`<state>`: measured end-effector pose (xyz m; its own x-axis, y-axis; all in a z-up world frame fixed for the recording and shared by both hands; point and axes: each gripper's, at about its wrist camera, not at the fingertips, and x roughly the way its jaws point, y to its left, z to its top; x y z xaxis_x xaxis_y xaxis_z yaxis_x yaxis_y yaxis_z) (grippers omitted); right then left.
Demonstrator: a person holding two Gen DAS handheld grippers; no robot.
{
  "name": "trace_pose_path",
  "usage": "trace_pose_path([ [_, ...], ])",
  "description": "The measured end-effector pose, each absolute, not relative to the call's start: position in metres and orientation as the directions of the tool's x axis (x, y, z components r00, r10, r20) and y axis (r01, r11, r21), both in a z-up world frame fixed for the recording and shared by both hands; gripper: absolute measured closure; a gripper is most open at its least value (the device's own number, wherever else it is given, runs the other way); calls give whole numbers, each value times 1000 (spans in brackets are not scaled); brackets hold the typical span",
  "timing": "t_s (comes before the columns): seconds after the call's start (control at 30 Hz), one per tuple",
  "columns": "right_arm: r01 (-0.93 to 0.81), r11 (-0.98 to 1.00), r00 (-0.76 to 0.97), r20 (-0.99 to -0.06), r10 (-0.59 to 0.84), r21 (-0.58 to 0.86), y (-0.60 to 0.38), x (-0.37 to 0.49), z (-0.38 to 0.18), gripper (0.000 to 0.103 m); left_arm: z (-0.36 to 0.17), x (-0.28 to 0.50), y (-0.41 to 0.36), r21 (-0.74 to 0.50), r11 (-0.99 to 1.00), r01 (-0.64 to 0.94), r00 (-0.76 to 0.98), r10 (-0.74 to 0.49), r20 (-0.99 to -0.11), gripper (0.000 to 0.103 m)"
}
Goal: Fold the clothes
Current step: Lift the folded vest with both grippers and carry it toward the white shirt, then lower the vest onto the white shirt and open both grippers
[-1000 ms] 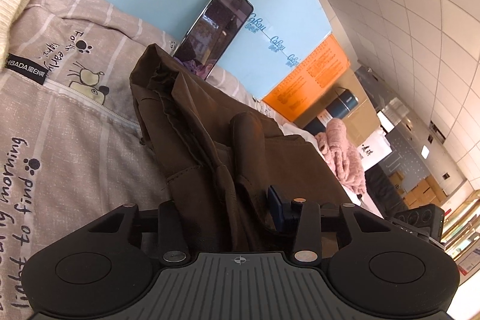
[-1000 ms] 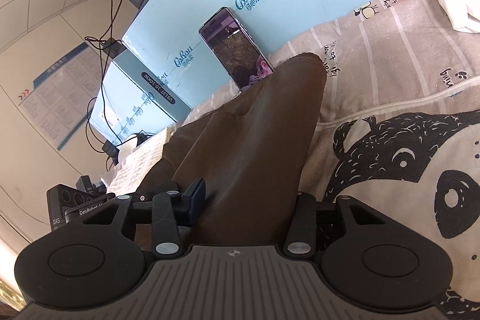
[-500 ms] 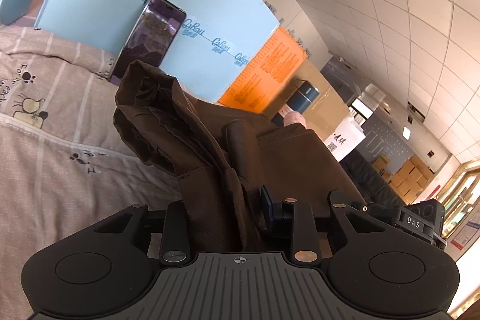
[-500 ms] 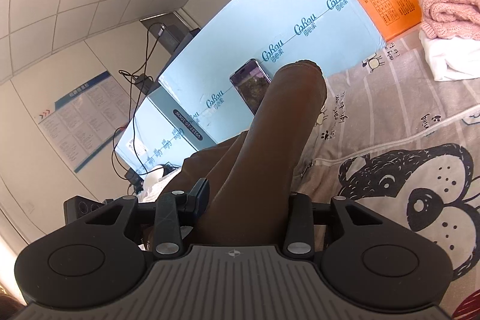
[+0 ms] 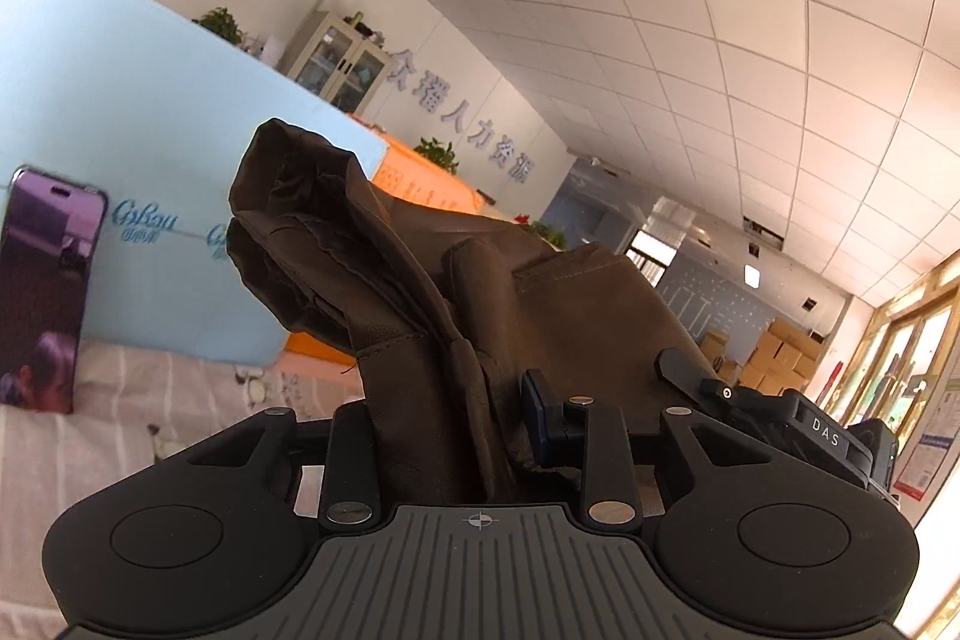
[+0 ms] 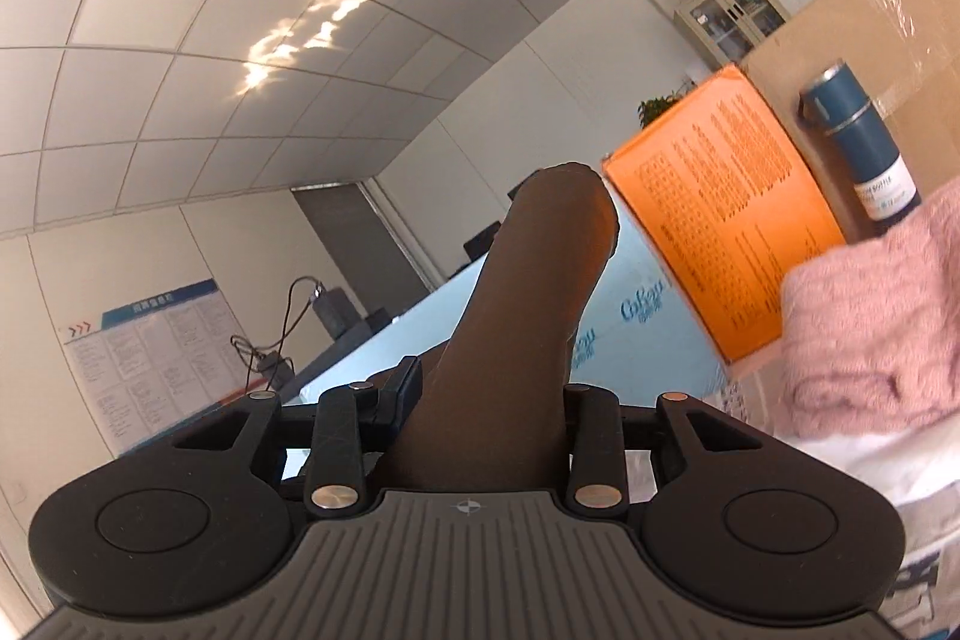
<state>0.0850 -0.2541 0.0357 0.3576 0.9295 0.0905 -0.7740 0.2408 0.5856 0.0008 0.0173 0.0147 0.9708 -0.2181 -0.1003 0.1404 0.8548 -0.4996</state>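
Here the left gripper pinches a bunched edge of the brown garment, lifted off the striped sheet, its crumpled end rising before the pale blue board where a phone leans at far left. The right gripper has its jaws closing on another fold of that cloth, pads pressing it, with an orange box, a blue flask and a pink knit to the right.
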Motion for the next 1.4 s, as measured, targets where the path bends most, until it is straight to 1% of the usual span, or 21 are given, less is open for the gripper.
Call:
trace_pose_path([
  [0.1, -800, 293, 420, 139, 897, 524, -263, 104, 51, 71, 29, 30, 8, -487, 854, 182, 967, -245, -68, 73],
  [0.2, -815, 356, 474, 175, 863, 457, -275, 119, 52, 71, 33, 62, -7, -470, 855, 220, 960, -275, -50, 73],
  [0.3, -811, 409, 524, 209, 826, 419, -290, 136, 42, 70, 25, 92, -23, -475, 844, 251, 949, -312, -53, 73],
  [0.37, -787, 457, 575, 224, 787, 414, -303, 153, 25, 69, 15, 115, -32, -488, 834, 259, 938, -338, -81, 73],
  [0.47, -718, 452, 618, 185, 764, 530, -321, 189, -3, 69, -2, 151, -50, -487, 833, 262, 920, -369, -137, 73],
  [0.53, -657, 467, 659, 149, 738, 591, -331, 211, -19, 69, -13, 173, -59, -493, 828, 266, 912, -382, -149, 73],
  [0.63, -585, 533, 729, 109, 676, 611, -335, 230, -34, 69, -34, 197, -72, -479, 846, 235, 922, -350, -167, 73],
  [0.7, -502, 607, 785, 31, 618, 616, -332, 244, -47, 69, -51, 209, -79, -494, 852, 174, 928, -310, -207, 73],
  [0.73, -455, 644, 810, -15, 586, 615, -329, 251, -53, 69, -55, 208, -81, -464, 873, 150, 936, -277, -218, 71],
  [0.8, -357, 712, 850, -106, 516, 604, -321, 264, -66, 69, -65, 207, -85, -402, 910, 101, 949, -210, -237, 62],
  [0.83, -317, 746, 868, -138, 477, 586, -318, 267, -70, 66, -69, 205, -86, -374, 924, 84, 953, -184, -242, 57],
  [0.87, -290, 765, 874, -167, 457, 575, -316, 271, -73, 61, -70, 199, -83, -362, 927, 97, 953, -192, -235, 53],
  [0.9, -264, 783, 878, -195, 437, 564, -315, 275, -76, 53, -71, 193, -80, -352, 930, 107, 954, -196, -229, 49],
  [0.97, -219, 822, 887, -242, 392, 526, -311, 279, -81, 48, -73, 179, -77, -356, 931, 78, 965, -160, -206, 30],
  [1.03, -181, 863, 898, -279, 341, 472, -308, 277, -87, 39, -74, 165, -70, -373, 927, 44, 977, -117, -176, 20],
  [1.1, -156, 879, 903, -296, 312, 450, -308, 275, -89, 35, -75, 169, -62, -355, 935, -1, 978, -74, -197, 18],
  [1.13, -144, 887, 905, -304, 297, 438, -308, 273, -89, 33, -77, 170, -62, -329, 944, -34, 971, -46, -234, 18],
  [1.23, -116, 908, 908, -327, 261, 402, -305, 273, -91, 30, -90, 190, -59, -269, 955, -123, 925, 12, -380, 14],
  [1.27, -112, 918, 910, -333, 249, 380, -302, 273, -91, 30, -95, 196, -53, -296, 946, -134, 918, 6, -397, 9],
  [1.3, -109, 928, 911, -338, 237, 357, -300, 273, -92, 29, -97, 197, -50, -308, 941, -140, 913, 3, -408, 7],
  [1.4, -100, 936, 910, -348, 223, 339, -297, 277, -96, 22, -99, 197, -49, -299, 944, -140, 905, 0, -425, 5],
])
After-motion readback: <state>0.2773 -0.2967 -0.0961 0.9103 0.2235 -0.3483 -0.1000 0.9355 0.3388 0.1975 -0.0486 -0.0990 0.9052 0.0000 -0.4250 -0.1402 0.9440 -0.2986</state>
